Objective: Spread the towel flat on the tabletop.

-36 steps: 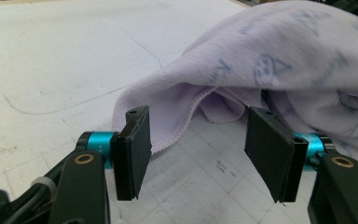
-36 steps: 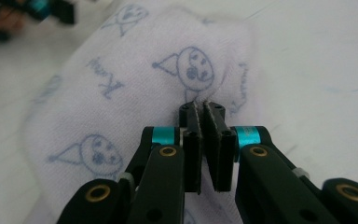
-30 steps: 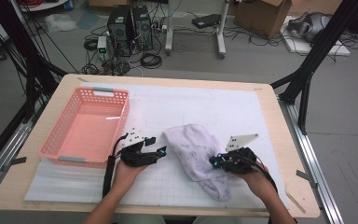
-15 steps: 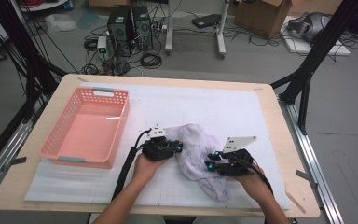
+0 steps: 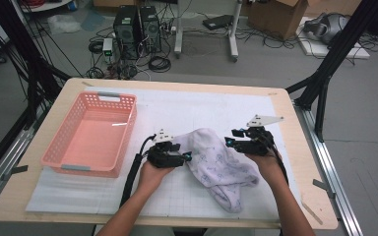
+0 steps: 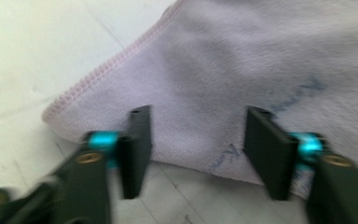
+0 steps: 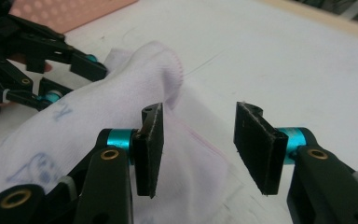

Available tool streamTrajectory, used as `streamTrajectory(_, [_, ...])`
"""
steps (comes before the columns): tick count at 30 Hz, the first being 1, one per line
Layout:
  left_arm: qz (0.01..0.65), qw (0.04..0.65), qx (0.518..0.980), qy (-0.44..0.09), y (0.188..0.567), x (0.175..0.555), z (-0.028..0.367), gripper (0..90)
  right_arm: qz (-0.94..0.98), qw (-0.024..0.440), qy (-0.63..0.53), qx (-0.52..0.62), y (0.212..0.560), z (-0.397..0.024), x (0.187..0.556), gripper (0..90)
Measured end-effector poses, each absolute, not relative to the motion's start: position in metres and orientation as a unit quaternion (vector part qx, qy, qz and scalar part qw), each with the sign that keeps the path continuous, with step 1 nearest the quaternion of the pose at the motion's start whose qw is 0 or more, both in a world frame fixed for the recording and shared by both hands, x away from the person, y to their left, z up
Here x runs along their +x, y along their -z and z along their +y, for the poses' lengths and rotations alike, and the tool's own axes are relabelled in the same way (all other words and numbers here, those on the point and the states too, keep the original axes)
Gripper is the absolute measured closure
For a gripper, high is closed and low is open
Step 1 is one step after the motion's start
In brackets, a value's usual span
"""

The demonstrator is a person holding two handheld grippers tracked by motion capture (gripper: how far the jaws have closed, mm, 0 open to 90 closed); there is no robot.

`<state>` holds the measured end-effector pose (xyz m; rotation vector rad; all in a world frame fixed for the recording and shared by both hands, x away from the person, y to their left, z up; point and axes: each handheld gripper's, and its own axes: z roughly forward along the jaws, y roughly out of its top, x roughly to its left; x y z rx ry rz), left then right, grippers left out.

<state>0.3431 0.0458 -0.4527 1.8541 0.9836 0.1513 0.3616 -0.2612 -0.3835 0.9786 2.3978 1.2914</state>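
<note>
High view: a pale lilac towel (image 5: 216,164) lies crumpled on the white mat (image 5: 202,108) near the middle of the table (image 5: 295,123), its long axis running from about 10 o'clock down to 5 o'clock. The pink basket (image 5: 91,132) stands at the towel's 9 o'clock, well apart from it.

Left gripper (image 5: 186,157) sits at the towel's 9 o'clock edge, jaws pointing toward 3 o'clock, tips touching or just over the cloth — cannot tell which from above. Left gripper view: jaws (image 6: 196,144) stand wide apart, having just been opening. The towel's stitched hem runs from 8 o'clock up to 12 o'clock of that picture; cloth lies under and beyond the gap, and neither pad presses on it.

Right gripper (image 5: 229,142) is at the towel's 2 o'clock, jaws pointing toward 9 o'clock, near the upper fold. Right gripper view: jaws (image 7: 198,140) stand moderately wide and have just been opening. A raised fold of towel (image 7: 121,102) lies at the left pad's side and a thin flap spreads below the gap — no clamp on it. The left gripper shows at 10 o'clock in that view, touching the far side of the fold.
</note>
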Motion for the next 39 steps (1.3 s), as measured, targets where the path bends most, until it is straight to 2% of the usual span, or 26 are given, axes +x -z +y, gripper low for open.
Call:
streamTrajectory(3, [0.401,0.481,0.776,-0.067,0.453,0.344,0.038,36.8,0.837,0.075,-0.443,0.312,0.391,-0.244,0.368,46.0])
streamTrajectory(8, [0.387,0.454,0.797,-0.094,0.451,0.341,0.030,53.7,0.856,0.043,-0.437,0.272,0.398,-0.218,0.362,46.1])
streamTrajectory(10, [0.384,0.450,0.800,-0.101,0.452,0.341,0.028,63.5,0.858,0.030,-0.436,0.270,0.400,-0.214,0.362,46.9])
streamTrajectory(12, [0.380,0.448,0.803,-0.103,0.452,0.340,0.027,79.6,0.860,0.006,-0.432,0.272,0.403,-0.209,0.363,52.1])
streamTrajectory(14, [0.379,0.448,0.803,-0.103,0.451,0.340,0.027,84.0,0.865,-0.019,-0.429,0.260,0.405,-0.204,0.362,63.7])
streamTrajectory(15, [0.379,0.449,0.803,-0.101,0.451,0.340,0.028,84.5,0.867,-0.017,-0.429,0.254,0.403,-0.203,0.361,70.2])
streamTrajectory(17, [0.379,0.453,0.800,-0.102,0.450,0.340,0.031,85.0,0.872,0.004,-0.427,0.239,0.399,-0.203,0.358,77.4])
streamTrajectory(21, [0.391,0.484,0.772,-0.129,0.440,0.338,0.044,85.4,0.865,0.067,-0.431,0.248,0.388,-0.214,0.356,78.4])
streamTrajectory(22, [0.394,0.496,0.762,-0.137,0.435,0.338,0.049,85.5,0.865,0.082,-0.427,0.252,0.386,-0.217,0.356,81.9])
streamTrajectory(23, [0.396,0.507,0.751,-0.146,0.430,0.337,0.055,85.6,0.865,0.121,-0.415,0.256,0.383,-0.222,0.355,82.8])
streamTrajectory(24, [0.399,0.518,0.740,-0.155,0.425,0.336,0.059,85.6,0.865,0.121,-0.415,0.256,0.383,-0.222,0.355,82.8])
streamTrajectory(28, [0.396,0.551,0.712,-0.183,0.408,0.336,0.073,85.7,0.861,0.169,-0.400,0.267,0.379,-0.227,0.354,84.8])
streamTrajectory(33, [0.394,0.565,0.699,-0.192,0.401,0.343,0.071,84.4,0.838,0.232,-0.394,0.298,0.372,-0.229,0.367,85.7])
streamTrajectory(35, [0.393,0.569,0.696,-0.197,0.402,0.344,0.068,82.3,0.823,0.260,-0.393,0.319,0.367,-0.234,0.377,85.6])
streamTrajectory(39, [0.395,0.564,0.701,-0.185,0.407,0.347,0.065,64.1,0.795,0.299,-0.373,0.374,0.360,-0.252,0.401,85.7])
